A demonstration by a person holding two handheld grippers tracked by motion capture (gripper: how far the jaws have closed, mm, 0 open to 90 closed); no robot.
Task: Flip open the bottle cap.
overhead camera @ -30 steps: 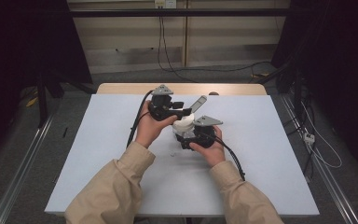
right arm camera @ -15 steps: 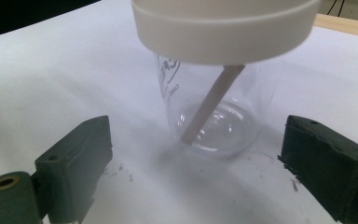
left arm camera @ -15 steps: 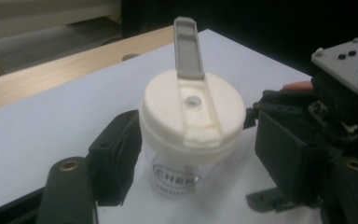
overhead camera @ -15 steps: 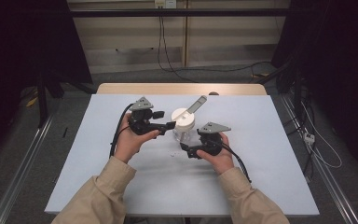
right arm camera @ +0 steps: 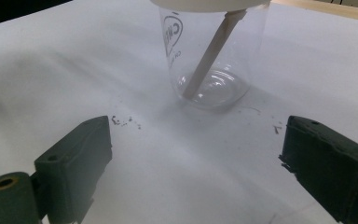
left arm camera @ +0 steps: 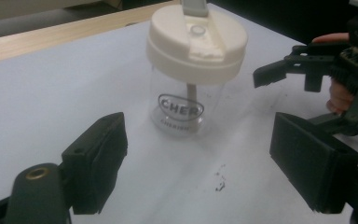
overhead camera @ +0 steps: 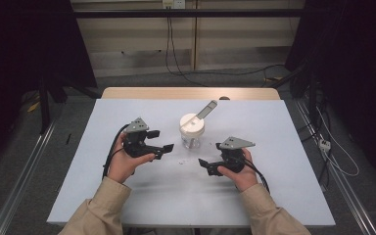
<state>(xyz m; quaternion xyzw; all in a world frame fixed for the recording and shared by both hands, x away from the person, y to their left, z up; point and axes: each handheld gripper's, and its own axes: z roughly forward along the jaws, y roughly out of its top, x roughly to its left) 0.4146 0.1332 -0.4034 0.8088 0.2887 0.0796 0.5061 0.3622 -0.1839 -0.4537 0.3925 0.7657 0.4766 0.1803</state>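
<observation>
Item 1: clear jar [overhead camera: 192, 137], upright on the desk [overhead camera: 274, 196], near the middle and toward the far edge. Cream lid [left arm camera: 196, 39] seated on top; a flat handle [overhead camera: 205, 109] rises from the lid toward 1 o'clock in the high view. A pale stick [right arm camera: 209, 56] leans inside the glass, its lower end on the jar's floor. Printed lettering on the wall reads "CHER", with smaller text below it too fine to read.

Item 2: your left gripper [overhead camera: 159, 147], at 8 o'clock of the jar, near it but not touching. Jaws released, spread wide, nothing between them; in the left gripper view the jar stands beyond the gap, apart from both jaws.

Item 3: your right gripper [overhead camera: 206, 166], at 5 o'clock of the jar, near it and clear of it. Jaws released, wide apart, empty; in the right gripper view the jar's base sits ahead of the gap.

Item 4: dark crumbs [right arm camera: 123, 121], scattered on the desk surface just in front of the jar, between the two grippers.

Item 5: your hands, each wrapped around its gripper's body, beige sleeves [overhead camera: 103, 205] entering from 6 o'clock.
</observation>
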